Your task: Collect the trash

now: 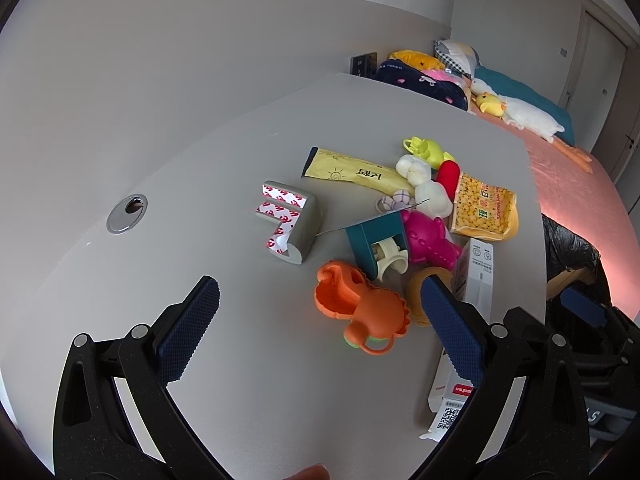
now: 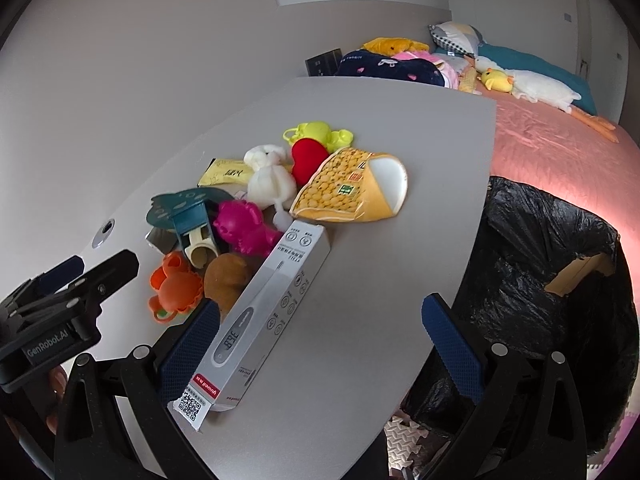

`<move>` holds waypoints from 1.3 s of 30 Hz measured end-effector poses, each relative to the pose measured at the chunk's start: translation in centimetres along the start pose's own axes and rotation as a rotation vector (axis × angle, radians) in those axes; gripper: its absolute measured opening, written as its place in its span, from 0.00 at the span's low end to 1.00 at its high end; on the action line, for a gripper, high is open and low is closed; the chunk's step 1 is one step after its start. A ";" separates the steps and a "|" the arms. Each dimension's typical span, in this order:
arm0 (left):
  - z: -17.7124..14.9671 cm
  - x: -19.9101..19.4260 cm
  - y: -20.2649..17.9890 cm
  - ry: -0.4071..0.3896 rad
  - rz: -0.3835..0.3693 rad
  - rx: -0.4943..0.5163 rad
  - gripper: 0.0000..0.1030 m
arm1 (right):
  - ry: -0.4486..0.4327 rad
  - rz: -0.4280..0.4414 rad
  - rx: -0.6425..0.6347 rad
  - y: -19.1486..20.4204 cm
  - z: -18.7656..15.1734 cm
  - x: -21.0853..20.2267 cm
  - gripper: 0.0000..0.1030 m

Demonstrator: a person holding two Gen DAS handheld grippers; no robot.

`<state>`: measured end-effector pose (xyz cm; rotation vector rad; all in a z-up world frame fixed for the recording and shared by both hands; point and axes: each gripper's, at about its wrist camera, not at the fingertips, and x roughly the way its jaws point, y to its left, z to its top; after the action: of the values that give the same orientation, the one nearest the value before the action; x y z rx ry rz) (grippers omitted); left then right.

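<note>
A grey-white thermometer box [image 2: 272,308] lies on the grey table [image 2: 380,280] between my right gripper's [image 2: 320,312] open fingers, close against the left pad [image 2: 188,352]. Behind it sits an opened yellow snack bag [image 2: 352,184]. In the left wrist view my left gripper [image 1: 320,292] hangs open over an orange toy [image 1: 360,304], with the box [image 1: 476,276] beside its right pad. A yellow sachet [image 1: 352,172] and a grey foam corner guard [image 1: 288,220] with red-printed tape lie further back. A bin with a black bag [image 2: 540,280] stands off the table's right edge.
Toys are heaped mid-table: a pink figure [image 2: 244,228], a teal holder [image 2: 188,212], a white plush [image 2: 268,180], a red heart [image 2: 308,156], a lime toy [image 2: 320,132] and a brown lump [image 2: 228,276]. A pink bed [image 2: 560,140] with plush animals lies beyond. A cable grommet [image 1: 127,213] is set in the tabletop.
</note>
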<state>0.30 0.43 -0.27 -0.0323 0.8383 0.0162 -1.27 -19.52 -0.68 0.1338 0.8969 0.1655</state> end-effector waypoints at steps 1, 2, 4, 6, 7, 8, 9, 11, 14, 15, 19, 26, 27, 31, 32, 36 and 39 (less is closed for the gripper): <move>0.0 0.0 0.1 0.001 0.001 -0.003 0.94 | 0.002 0.003 -0.002 0.1 0.0 0.1 0.98; 0.0 0.1 0.1 0.003 0.002 -0.006 0.94 | 0.003 0.005 -0.004 0.3 -0.1 0.2 0.98; -0.1 0.3 0.2 0.009 0.006 -0.011 0.94 | 0.013 0.016 -0.015 0.7 -0.2 0.4 0.98; -0.1 0.6 0.4 0.024 0.011 -0.012 0.94 | 0.030 0.029 -0.035 1.2 -0.4 0.8 0.98; -0.1 0.8 0.4 0.029 0.018 -0.011 0.94 | 0.045 0.037 -0.054 1.7 -0.6 1.2 0.98; -0.1 0.9 0.5 0.033 0.024 -0.009 0.94 | 0.055 0.041 -0.066 2.0 -0.7 1.4 0.98; 0.0 1.0 0.6 0.036 0.024 -0.010 0.94 | 0.065 0.046 -0.079 2.4 -0.9 1.7 0.98; 0.0 1.1 0.9 0.043 0.019 -0.017 0.94 | 0.071 0.052 -0.101 3.0 -1.1 2.0 0.98; 0.0 1.3 1.3 0.051 0.030 -0.025 0.94 | 0.074 0.048 -0.133 3.7 -1.3 2.3 0.98; 0.0 1.4 1.4 0.059 0.032 -0.029 0.94 | 0.075 0.050 -0.138 3.9 -1.4 2.5 0.98; -0.1 1.5 1.6 0.062 0.026 -0.051 0.94 | 0.088 0.026 -0.159 4.6 -1.3 3.7 0.91; -0.2 2.1 1.2 0.086 -0.021 -0.058 0.94 | 0.076 -0.021 -0.163 3.8 -1.2 4.3 0.58; -0.3 2.3 1.1 0.087 -0.024 -0.060 0.94 | 0.071 -0.021 -0.160 3.5 -1.1 4.3 0.54; -0.8 2.9 0.4 0.093 -0.023 -0.053 0.94 | 0.066 0.007 -0.144 2.2 -0.8 4.1 0.33; -1.0 3.1 0.2 0.096 -0.019 -0.050 0.94 | 0.066 0.021 -0.130 1.7 -0.7 4.0 0.29; -1.5 3.9 -0.3 0.108 -0.022 -0.047 0.87 | 0.070 0.056 -0.099 0.5 -0.4 3.8 0.28; -1.7 4.3 -0.6 0.109 -0.019 -0.039 0.81 | 0.067 0.080 -0.085 0.2 -0.6 3.6 0.28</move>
<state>1.93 -0.18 -4.64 -0.0788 0.9467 0.0130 0.47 -18.60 -3.77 0.0851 0.9504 0.2838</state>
